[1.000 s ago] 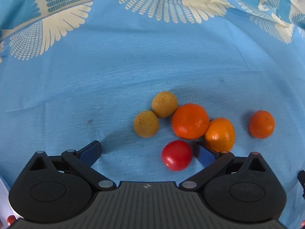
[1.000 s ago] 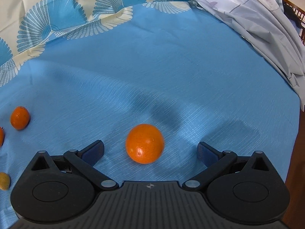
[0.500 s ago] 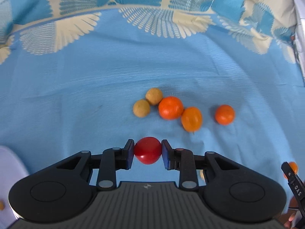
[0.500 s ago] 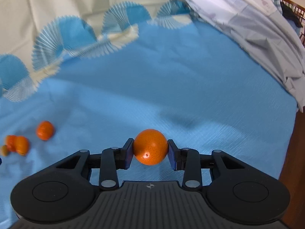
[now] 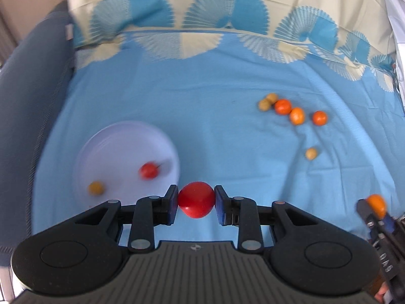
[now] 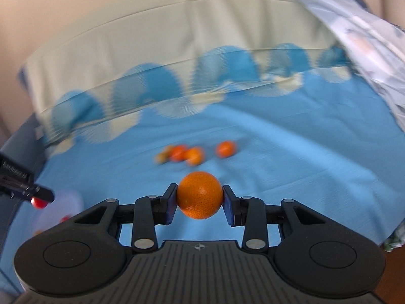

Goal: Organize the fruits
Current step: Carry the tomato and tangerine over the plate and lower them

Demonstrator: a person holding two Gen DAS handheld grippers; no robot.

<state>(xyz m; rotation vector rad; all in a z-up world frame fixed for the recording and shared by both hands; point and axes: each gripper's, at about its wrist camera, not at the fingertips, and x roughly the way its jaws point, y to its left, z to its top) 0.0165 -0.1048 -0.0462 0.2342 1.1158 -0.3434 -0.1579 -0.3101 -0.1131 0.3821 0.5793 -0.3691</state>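
Note:
My left gripper (image 5: 196, 204) is shut on a red tomato (image 5: 196, 199), held above the blue cloth just right of a white plate (image 5: 121, 144). The plate carries a small red fruit (image 5: 148, 170) and a yellow one (image 5: 96, 188). My right gripper (image 6: 200, 201) is shut on an orange mandarin (image 6: 200, 194); it also shows at the right edge of the left wrist view as the right gripper (image 5: 377, 209). A cluster of mandarins and yellowish fruits (image 5: 289, 109) lies on the cloth at the far right, blurred as the fruit cluster (image 6: 192, 153) in the right wrist view.
A lone yellowish fruit (image 5: 311, 153) lies nearer than the cluster. The blue cloth (image 5: 215, 116) has a cream fan-patterned border at the back. A grey padded edge (image 5: 30, 96) rises at the left. A pale crumpled sheet (image 6: 367, 33) lies at the right.
Both grippers shut on their fruit, the left on the tomato, the right on the mandarin, then rose and swung left. The plate came into the left wrist view.

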